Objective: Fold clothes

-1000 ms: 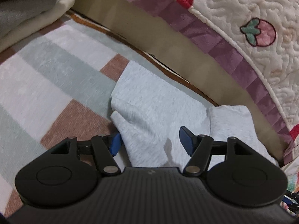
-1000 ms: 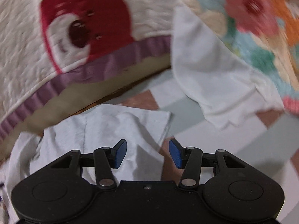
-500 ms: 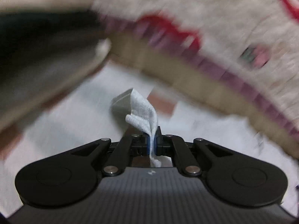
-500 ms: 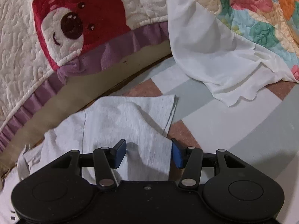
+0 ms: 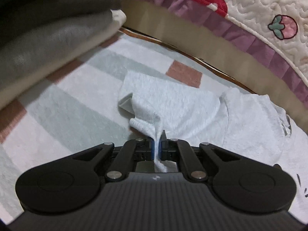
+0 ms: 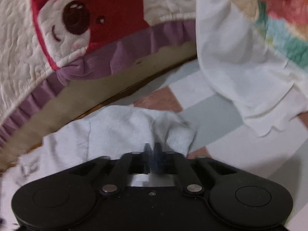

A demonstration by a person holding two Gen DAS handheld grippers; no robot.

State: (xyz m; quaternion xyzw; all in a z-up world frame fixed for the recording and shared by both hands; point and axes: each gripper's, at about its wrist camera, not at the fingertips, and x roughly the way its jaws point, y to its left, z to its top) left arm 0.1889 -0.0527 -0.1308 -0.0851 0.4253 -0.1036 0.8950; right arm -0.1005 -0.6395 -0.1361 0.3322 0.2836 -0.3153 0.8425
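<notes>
Seen from the left wrist, starting at the left: a pile of folded clothes [image 5: 48,44], dark grey over lighter grey over cream, at the far left edge. Under everything a checked blanket [image 5: 63,104] in white, pale green and brown squares; whether bed or floor under it, not possible to tell. In the middle, a pale grey garment [image 5: 173,104], lying on the blanket. Long axis stretched across the picture, from a near corner at the left towards the right edge. At its right end a small dark print [image 5: 286,125], too blurred to read. Left tool [image 5: 157,148] fully closed, blue pads pinching a bunched-up fold of the garment's near edge, lifted a little off the blanket. Behind it a tan band, then a quilted cover [image 5: 269,3] with purple frill and a small strawberry motif at the right.

Seen from the right wrist, again from the left: the same quilted cover [image 6: 23,44], with a red bear face, filling the upper left. Below it the pale grey garment [image 6: 115,130], crumpled. Right tool [image 6: 153,161] just closed within the last moment, jaws together on a raised pleat of the garment's edge, picture blurred there. Further right, a white cloth [image 6: 231,61] hanging down from a flowered quilt [image 6: 279,19] onto the blanket.
</notes>
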